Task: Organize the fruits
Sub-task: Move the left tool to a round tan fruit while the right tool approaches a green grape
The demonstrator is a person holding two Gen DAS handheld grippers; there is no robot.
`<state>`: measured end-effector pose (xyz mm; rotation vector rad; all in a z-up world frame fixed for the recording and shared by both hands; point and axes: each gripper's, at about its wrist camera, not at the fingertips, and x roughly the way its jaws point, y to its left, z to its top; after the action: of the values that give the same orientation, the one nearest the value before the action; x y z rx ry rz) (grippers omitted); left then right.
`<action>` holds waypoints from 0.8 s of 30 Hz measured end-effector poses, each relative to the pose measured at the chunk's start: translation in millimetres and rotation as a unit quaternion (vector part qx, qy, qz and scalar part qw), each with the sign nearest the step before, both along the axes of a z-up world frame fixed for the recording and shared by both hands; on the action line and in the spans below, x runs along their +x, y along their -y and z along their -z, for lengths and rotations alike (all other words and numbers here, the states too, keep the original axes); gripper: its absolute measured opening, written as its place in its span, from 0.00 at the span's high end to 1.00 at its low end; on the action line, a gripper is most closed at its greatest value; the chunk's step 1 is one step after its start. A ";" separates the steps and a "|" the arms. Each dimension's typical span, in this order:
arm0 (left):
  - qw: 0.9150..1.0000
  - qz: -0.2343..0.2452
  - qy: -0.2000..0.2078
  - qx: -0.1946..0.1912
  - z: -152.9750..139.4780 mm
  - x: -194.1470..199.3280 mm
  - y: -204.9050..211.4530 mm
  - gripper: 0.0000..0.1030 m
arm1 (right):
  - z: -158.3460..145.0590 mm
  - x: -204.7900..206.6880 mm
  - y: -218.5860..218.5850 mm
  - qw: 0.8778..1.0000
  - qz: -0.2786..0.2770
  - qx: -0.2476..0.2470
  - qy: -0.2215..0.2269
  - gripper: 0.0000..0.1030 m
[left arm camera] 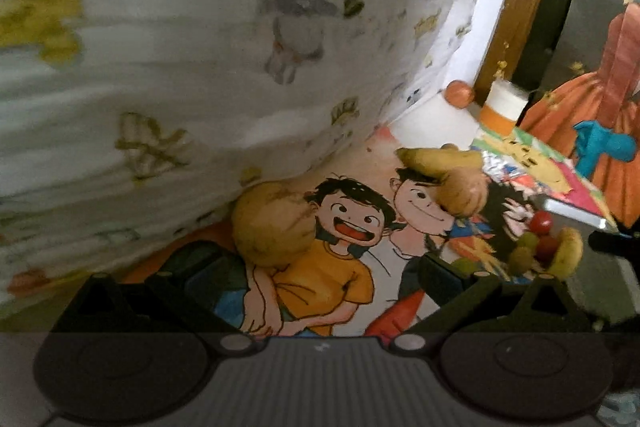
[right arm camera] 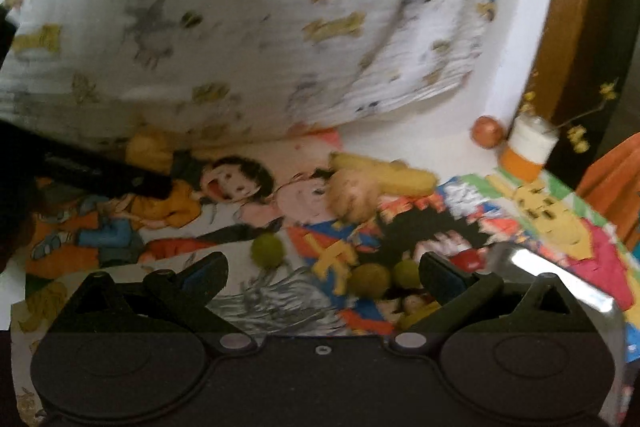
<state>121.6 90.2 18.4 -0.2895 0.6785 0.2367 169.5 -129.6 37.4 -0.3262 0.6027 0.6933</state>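
Several fruits lie loose on the cartoon-printed cloth (right arm camera: 224, 187): a banana (right arm camera: 384, 171) touching a tan round fruit (right arm camera: 354, 197), green grapes (right arm camera: 267, 249) near my right claw (right arm camera: 322, 275), and a large yellow fruit (left arm camera: 272, 223) just beyond my left claw (left arm camera: 320, 267). Both my claws stand apart, holding nothing. A white-and-orange cup (right arm camera: 528, 149) and a small orange ball (right arm camera: 487, 131) stand at the cloth's far edge, below a patterned white drape (right arm camera: 256, 27).

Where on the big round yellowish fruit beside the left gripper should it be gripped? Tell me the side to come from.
Grip the big round yellowish fruit across its widest middle, one finger on each flank. It lies on the cartoon-printed cloth against the white patterned fabric behind it, so come from the open near side. The left gripper is open, probably wide enough.
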 end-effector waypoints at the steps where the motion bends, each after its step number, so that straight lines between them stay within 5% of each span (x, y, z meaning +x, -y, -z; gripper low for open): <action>1: 1.000 -0.002 -0.004 0.005 2.3 4.3 1.6 0.00 | 4.0 1.9 -1.5 1.000 0.001 0.006 -0.010 0.05; 17: 0.999 -0.024 -0.023 0.037 21.2 35.3 -0.1 0.04 | 35.3 21.8 -34.7 0.998 0.010 0.021 -0.060 0.46; 24: 0.998 -0.039 -0.018 0.045 21.4 38.3 -2.4 0.14 | 38.2 22.1 -45.2 0.998 0.020 0.027 -0.060 0.61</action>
<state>159.9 92.5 -2.9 -0.2254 0.6899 0.3471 191.5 -84.4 -0.8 -0.2224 0.7022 0.6935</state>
